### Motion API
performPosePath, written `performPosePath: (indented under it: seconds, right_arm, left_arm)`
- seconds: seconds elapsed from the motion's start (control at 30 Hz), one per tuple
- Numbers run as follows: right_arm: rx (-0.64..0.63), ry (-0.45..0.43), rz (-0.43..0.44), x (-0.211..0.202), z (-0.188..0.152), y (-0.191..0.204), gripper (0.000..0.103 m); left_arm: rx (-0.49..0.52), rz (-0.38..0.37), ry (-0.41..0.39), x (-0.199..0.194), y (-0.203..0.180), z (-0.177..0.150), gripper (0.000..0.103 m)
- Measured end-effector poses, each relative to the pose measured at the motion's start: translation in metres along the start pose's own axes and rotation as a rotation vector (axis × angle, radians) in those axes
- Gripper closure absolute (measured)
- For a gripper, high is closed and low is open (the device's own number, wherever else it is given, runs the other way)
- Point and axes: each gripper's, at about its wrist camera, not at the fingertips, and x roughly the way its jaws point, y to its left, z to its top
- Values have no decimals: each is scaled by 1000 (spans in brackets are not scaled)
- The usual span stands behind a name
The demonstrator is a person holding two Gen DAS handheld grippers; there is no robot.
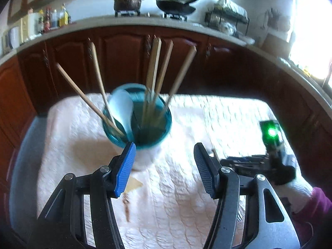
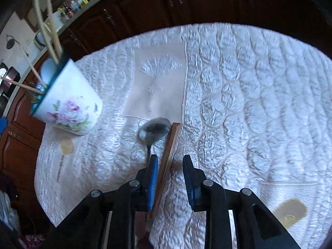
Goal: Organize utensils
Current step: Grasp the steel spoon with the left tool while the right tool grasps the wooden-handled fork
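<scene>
Teal-lined white cup with a painted flower, just ahead of the left gripper and a little toward its blue-padded finger. Left jaws spread wide, nothing pinched, the base of the cup close beyond the fingertips. Standing in the cup: a fan of pale wooden chopsticks, leaning outward, and a white spoon against the inner wall on the left. Under it all, a pale quilted cloth. Below the left finger, a tan flat piece on the cloth, too blurred to name.

Off to the right of the left gripper, a hand in a white glove with a magenta sleeve.

Right gripper tipped down over the cloth, jaws partly apart. Between them, one loose brown chopstick, flat on the cloth, hard beside the left pad and clear of the right pad; not clamped. Cannot tell whether the left pad actually touches it. Just ahead of the left fingertip, a metal spoon, bowl up, handle running back behind that finger. Cup well off to the left of this gripper.
</scene>
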Motion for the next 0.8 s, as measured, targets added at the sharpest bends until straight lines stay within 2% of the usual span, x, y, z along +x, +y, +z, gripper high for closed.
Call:
performPosePath:
  seconds: [0.13, 0.23, 0.43, 0.57, 0.7, 0.8]
  right_arm:
    - [15, -6, 15, 8, 4, -6, 92]
    - [1, -18, -13, 0, 3, -12, 92]
    - [48, -27, -72, -23, -8, -53, 92]
    - [98, -25, -16, -29, -14, -73, 92]
    - [143, -27, 43, -31, -17, -93, 92]
    - [135, -26, 51, -35, -20, -103, 91]
  left_arm:
    - [-16, -34, 63, 20, -9, -8, 45]
    - [-23, -75, 115, 38, -18, -14, 45]
    - [-38, -176, 240, 86, -42, -20, 45]
    - [-62, -223, 319, 123, -59, -22, 45]
    - [-36, -214, 365, 153, -76, -25, 46]
    - [-27, -200, 375, 169, -81, -23, 53]
